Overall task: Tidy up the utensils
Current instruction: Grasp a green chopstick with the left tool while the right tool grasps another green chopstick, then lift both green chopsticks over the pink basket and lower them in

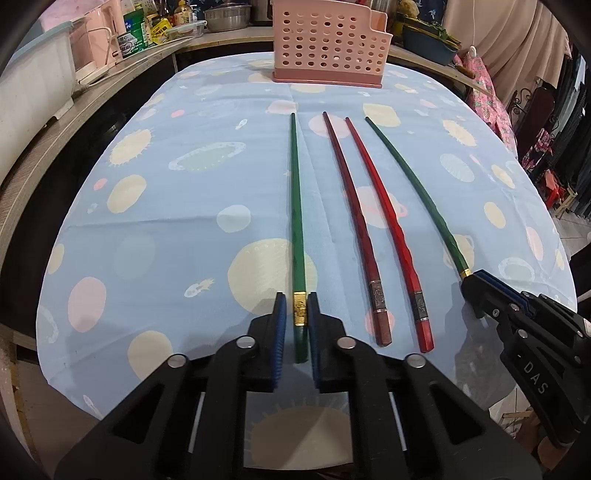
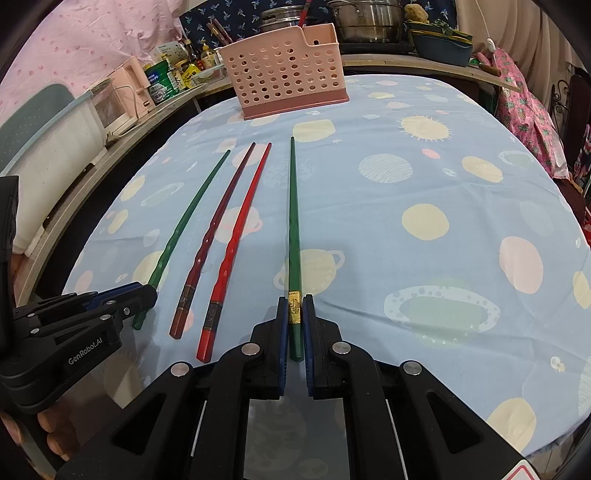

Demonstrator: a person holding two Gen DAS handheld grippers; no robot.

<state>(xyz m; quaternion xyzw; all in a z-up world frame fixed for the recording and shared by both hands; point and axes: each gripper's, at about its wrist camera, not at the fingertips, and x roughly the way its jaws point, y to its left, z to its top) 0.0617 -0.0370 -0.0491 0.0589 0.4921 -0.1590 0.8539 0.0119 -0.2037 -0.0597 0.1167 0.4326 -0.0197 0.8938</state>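
Note:
Four chopsticks lie side by side on the blue planet-print tablecloth (image 1: 177, 221), tips pointing at a pink perforated utensil basket (image 1: 328, 40) at the table's far end. My left gripper (image 1: 297, 301) is shut on the gold band of the left green chopstick (image 1: 296, 206). My right gripper (image 2: 295, 301) is shut on the gold band of the right green chopstick (image 2: 293, 221). Between them rest a dark red chopstick (image 1: 354, 206) and a bright red chopstick (image 1: 388, 218), both untouched. Each gripper shows in the other's view: the right gripper (image 1: 472, 282), the left gripper (image 2: 147, 293).
A wooden counter (image 1: 74, 110) runs along the left with bottles, jars and a pink kettle (image 2: 129, 88). Steel pots (image 2: 365, 18) stand behind the basket (image 2: 284, 77). Patterned cloth (image 2: 524, 110) hangs at the right edge. A hand (image 2: 48, 424) holds the left gripper's handle.

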